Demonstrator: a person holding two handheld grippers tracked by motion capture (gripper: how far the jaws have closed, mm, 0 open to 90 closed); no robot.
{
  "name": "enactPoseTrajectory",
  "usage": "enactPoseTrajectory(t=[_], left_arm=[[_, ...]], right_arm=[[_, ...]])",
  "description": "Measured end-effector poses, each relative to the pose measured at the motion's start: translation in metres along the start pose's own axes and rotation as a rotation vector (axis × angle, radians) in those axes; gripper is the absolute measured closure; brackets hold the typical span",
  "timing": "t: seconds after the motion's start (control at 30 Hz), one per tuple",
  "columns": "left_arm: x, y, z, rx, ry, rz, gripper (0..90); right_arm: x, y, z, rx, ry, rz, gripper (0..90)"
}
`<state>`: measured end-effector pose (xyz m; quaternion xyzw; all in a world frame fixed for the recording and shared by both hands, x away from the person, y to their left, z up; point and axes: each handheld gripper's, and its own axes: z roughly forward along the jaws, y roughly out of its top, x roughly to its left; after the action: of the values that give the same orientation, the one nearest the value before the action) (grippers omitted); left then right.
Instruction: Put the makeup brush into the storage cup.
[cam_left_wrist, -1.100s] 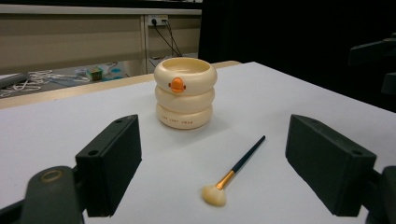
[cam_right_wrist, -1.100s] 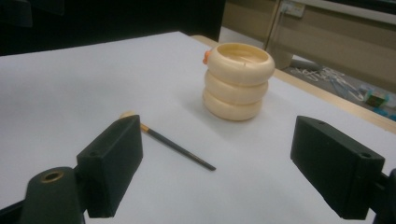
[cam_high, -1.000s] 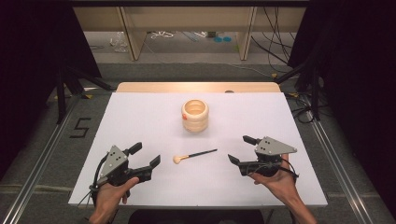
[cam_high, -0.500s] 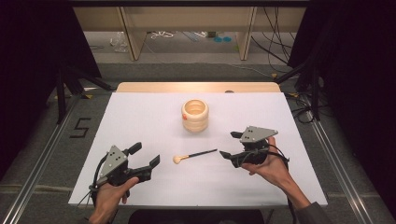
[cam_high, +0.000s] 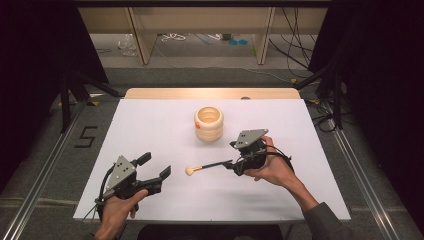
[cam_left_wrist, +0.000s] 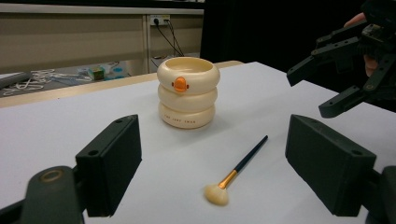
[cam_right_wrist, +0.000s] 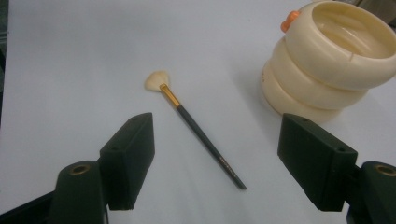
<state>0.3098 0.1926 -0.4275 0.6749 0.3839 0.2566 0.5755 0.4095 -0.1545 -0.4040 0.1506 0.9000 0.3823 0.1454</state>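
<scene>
On the white table lie one slim black-handled makeup brush and one cream ringed plastic cup. The right gripper, jaws spread but just closing, straddles the handle tip untouched; the left gripper gapes empty.

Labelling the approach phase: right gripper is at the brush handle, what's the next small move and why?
Probably ease the right gripper down over the brush handle and finish closing. Its jaws have just been closing but stand apart, with the dark handle lying flat on the table between them, not yet pressed. The brush head points away from it and the cream holder stands clear to one side. The left gripper is open, off the brush.
</scene>
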Motion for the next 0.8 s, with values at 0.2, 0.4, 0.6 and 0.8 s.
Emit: enactPoseTrajectory(t=[0.2, 0.4, 0.6, 0.8], left_arm=[[0.000, 0.000, 0.000, -0.001, -0.001, 0.000, 18.2], [0.000, 0.000, 0.000, 0.000, 0.001, 0.002, 18.2], [0.000, 0.000, 0.000, 0.003, 0.004, 0.000, 18.2], [0.000, 0.000, 0.000, 0.004, 0.005, 0.000, 18.2]], right_arm=[[-0.003, 0.004, 0.008, 0.017, 0.006, -0.007, 29.3], [-0.004, 0.008, 0.015, 0.038, 0.016, -0.008, 30.9], [-0.006, 0.012, 0.023, 0.067, 0.037, -0.015, 31.3], [-0.005, 0.018, 0.036, 0.092, 0.051, -0.045, 31.5]])
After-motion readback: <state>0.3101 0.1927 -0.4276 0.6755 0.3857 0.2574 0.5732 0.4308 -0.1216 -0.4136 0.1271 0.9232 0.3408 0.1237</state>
